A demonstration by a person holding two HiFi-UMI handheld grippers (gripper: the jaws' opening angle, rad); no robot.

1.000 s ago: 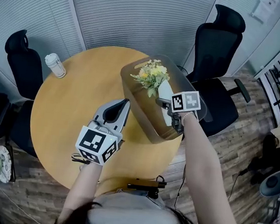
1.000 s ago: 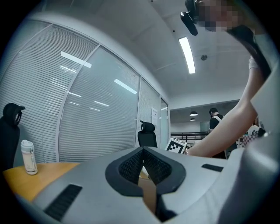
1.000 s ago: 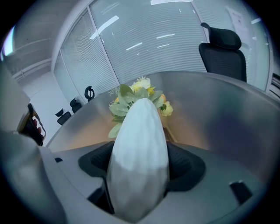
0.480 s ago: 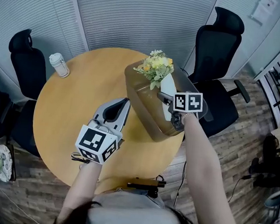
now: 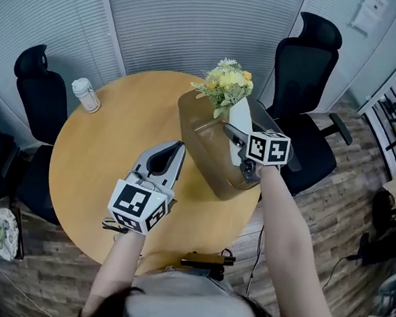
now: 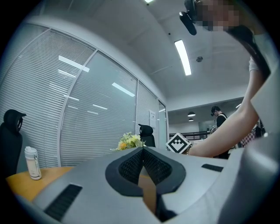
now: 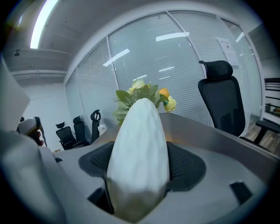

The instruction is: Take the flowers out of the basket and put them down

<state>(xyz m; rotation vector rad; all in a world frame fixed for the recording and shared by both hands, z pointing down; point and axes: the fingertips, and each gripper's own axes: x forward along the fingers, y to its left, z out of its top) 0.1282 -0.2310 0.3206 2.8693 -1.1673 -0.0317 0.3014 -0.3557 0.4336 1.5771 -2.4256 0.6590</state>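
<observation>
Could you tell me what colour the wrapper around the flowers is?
The wrapper is white, clearest in the right gripper view.

Round wooden table (image 5: 101, 152). Right gripper (image 5: 232, 132) clamps the flowers (image 5: 226, 82) by their white wrap, blooms above the brown basket (image 5: 203, 144) at the table's right. Left gripper (image 5: 178, 147) over near side, jaws together. Cup (image 5: 85, 95) far left.

basket (image 5: 203, 144) glossy plastic; flowers (image 5: 226, 80) wrap matt white

Bare tabletop (image 5: 113, 136) beside basket (image 5: 201, 137) (cup (image 5: 85, 95) far)
</observation>
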